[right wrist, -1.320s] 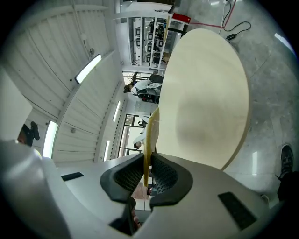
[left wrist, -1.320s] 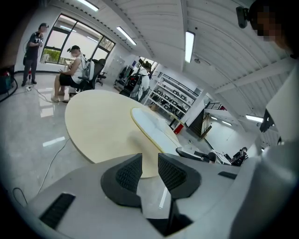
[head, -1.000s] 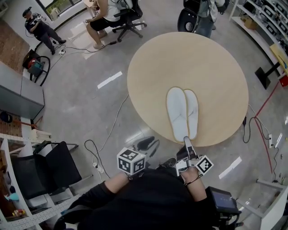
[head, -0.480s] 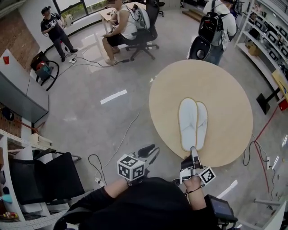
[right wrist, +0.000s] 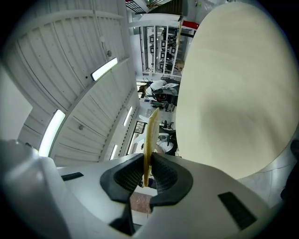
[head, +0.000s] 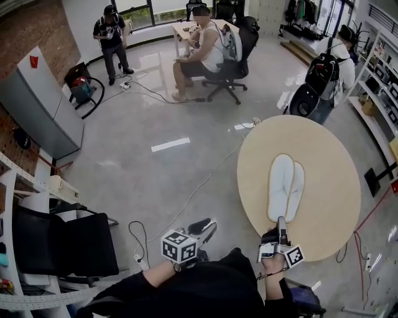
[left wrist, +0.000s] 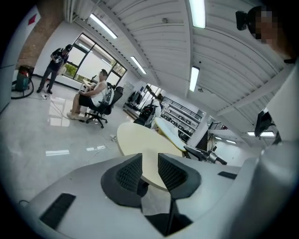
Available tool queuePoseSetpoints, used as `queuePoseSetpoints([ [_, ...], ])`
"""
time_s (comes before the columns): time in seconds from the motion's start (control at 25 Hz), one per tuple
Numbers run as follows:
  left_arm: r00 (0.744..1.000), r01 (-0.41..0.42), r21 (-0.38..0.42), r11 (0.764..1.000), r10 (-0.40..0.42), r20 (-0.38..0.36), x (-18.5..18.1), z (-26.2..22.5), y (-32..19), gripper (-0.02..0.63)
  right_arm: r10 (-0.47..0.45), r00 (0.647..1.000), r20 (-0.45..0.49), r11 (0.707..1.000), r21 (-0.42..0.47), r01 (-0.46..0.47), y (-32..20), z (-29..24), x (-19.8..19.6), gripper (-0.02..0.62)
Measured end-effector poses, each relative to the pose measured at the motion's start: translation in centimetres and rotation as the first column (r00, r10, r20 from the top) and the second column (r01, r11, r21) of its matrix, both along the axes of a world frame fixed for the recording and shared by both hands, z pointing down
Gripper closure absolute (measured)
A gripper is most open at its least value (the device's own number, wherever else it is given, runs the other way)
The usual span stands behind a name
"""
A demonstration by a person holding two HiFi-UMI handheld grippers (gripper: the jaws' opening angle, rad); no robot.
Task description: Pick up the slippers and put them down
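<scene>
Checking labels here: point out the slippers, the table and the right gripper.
slippers (head: pixel 281 183): head view, middle of the wider sole.
table (head: pixel 329 192): head view, bare top beside them.
right gripper (head: pixel 282 220): head view, between its fingertips.

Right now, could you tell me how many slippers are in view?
2. The left white flat slipper overlaps the right white flat slipper; the right tool pinches their heel ends.

I work in even, bright light from long ceiling strips and tall windows. The glossy floor throws back pale streaks of glare. A faint, soft shadow smudges the tabletop. The slippers look crisp from my head view, where lines bow outward. Both gripper views are round with black corners.
</scene>
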State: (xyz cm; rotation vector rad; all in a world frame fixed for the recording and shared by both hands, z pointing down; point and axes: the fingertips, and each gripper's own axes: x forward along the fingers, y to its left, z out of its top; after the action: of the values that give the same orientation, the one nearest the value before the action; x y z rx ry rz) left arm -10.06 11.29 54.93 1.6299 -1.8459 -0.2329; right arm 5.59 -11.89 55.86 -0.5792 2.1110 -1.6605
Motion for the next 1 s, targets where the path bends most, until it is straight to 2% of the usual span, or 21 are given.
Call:
queuePoseSetpoints([
  [0.2,0.998,0.059,-0.026,0.998,-0.060,-0.035,-2.8,1.4,2.2,0.491,-0.048,0.998,-0.034,0.999,-0.010,0.047,-0.2,1.0,-4.1,0.537],
  [0.48,0.985,0.160,-0.065,0.985,-0.163,-0.049,-9.6,3.5,3.5,0.491,-0.078,0.996,-0.037,0.996,-0.039,0.077,-2.1,3.8,-12.1,0.537],
  [0.64,0.979,0.195,-0.084,0.977,-0.199,-0.049,-14.3,3.9,2.1,0.491,-0.080,0.996,-0.048,0.996,-0.051,0.078,-4.9,4.6,-16.8,0.537],
  [1.0,0.976,0.211,-0.114,0.971,-0.215,-0.027,-23.3,3.5,-3.7,0.491,-0.085,0.995,-0.048,0.994,-0.080,0.081,-11.8,5.4,-26.2,0.537],
])
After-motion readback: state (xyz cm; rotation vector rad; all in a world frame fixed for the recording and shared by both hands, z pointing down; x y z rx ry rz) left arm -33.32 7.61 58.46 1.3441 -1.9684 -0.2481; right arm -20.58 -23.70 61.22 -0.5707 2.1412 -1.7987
